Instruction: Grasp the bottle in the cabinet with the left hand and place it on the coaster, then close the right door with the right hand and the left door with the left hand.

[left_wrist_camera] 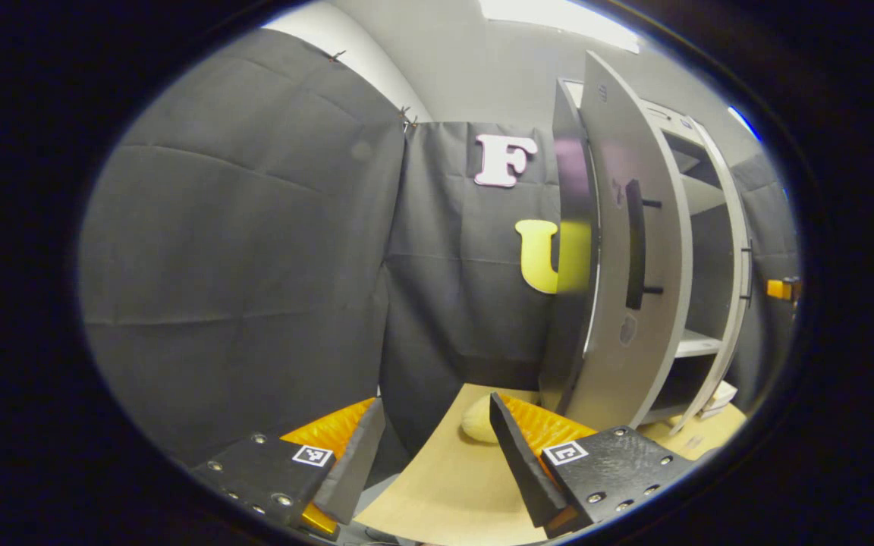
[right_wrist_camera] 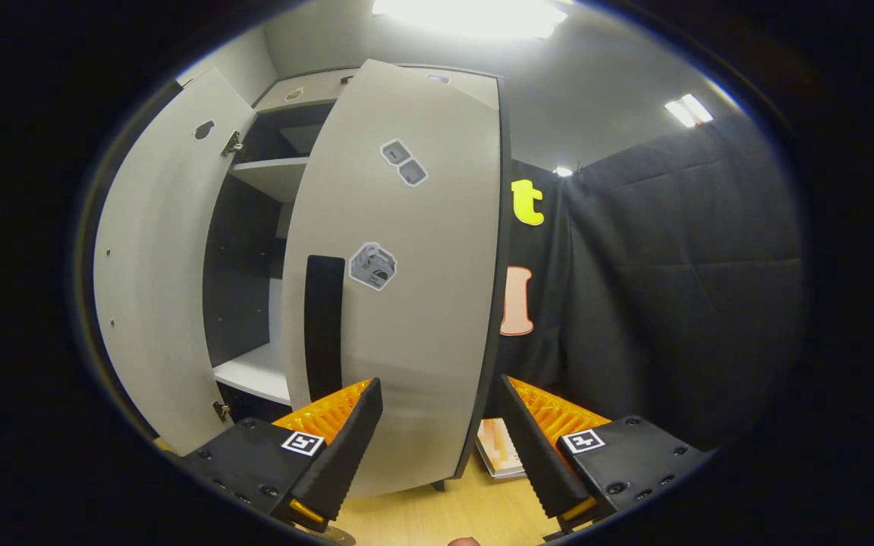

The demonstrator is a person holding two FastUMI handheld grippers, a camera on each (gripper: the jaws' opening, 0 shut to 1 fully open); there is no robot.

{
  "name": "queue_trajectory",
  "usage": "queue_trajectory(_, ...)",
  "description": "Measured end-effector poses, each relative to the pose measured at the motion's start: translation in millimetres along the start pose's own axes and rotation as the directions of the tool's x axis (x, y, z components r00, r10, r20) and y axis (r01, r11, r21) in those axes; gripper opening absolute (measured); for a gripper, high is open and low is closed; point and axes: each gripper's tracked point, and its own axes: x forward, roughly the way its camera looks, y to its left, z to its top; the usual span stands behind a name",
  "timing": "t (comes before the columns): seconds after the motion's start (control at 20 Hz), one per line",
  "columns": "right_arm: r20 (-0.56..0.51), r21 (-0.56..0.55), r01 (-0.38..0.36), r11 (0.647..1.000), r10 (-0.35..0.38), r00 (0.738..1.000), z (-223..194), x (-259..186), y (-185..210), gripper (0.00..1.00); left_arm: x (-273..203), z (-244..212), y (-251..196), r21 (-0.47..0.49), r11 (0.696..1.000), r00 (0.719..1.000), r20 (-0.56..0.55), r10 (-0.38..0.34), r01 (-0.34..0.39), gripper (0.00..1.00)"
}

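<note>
Fingers (left_wrist_camera: pixel 372 447) gape wide on both grippers, right (right_wrist_camera: pixel 437 440) facing cabinet door (right_wrist_camera: pixel 407 303).

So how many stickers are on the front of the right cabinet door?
3: a joined pair of stickers high on the right door, and one larger sticker at mid-height beside the black handle. None seem hidden.

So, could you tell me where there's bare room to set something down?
The bare tabletop ahead of the left gripper is free, bordered by the pale rounded object. The lower shelf looks bare between the doors; the gap is narrow.
</note>
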Motion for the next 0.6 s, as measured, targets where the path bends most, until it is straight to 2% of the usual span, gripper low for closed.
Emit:
queue_trajectory(0.1,-0.009,0.006,0.003,1.000,-0.003,1.000,-9,-8,-8,0.98,10,12,-8,-0.014,1.000,1.000,0.011,-0.026,0.026,0.84)
queue_trajectory(0.6,-0.088,0.004,0.036,0.999,-0.035,0.995,-66,-50,-48,0.98,52,76,-40,0.034,0.995,0.994,0.056,-0.097,0.095,0.86)
